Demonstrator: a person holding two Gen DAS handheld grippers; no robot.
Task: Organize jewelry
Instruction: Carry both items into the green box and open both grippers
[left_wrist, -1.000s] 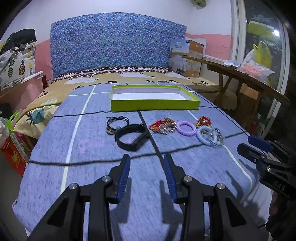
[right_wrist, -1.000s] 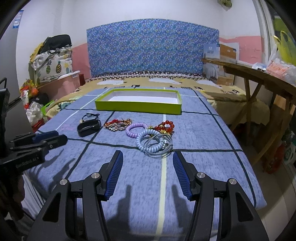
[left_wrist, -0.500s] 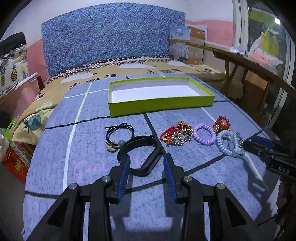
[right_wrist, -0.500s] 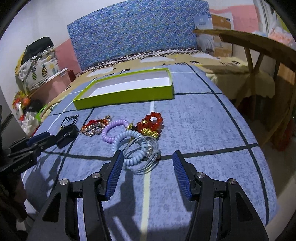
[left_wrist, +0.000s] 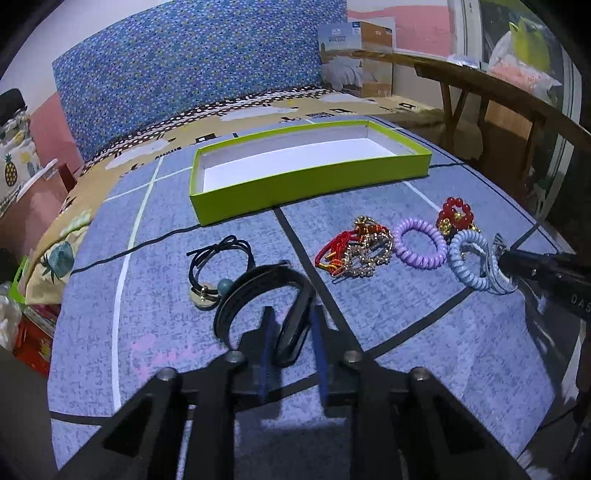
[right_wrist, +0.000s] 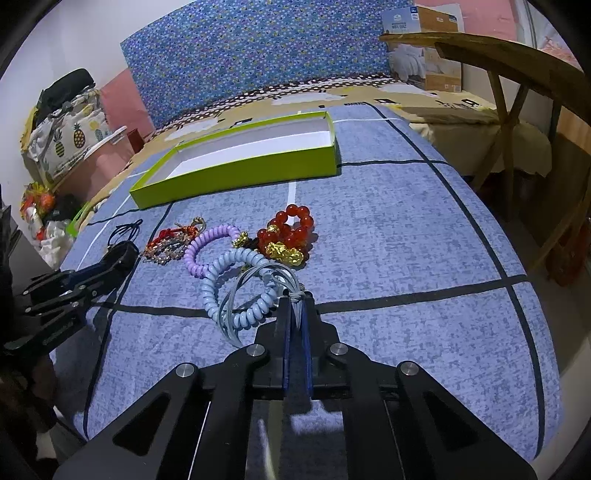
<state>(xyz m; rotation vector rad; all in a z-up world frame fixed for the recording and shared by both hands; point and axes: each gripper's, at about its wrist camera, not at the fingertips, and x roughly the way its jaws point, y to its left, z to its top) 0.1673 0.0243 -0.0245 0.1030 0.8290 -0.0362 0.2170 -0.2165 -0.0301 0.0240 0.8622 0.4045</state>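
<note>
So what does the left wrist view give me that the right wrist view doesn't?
Only the left wrist view shows the left claw closing around the black band, and the wooden disc and teal bead on the black cord. Only the right wrist view shows the right claw shut on the thin clear loops lying with the blue coil tie, and the gold charms on the red beads. Both show the empty green box, the purple coil tie and the blue cover.
</note>
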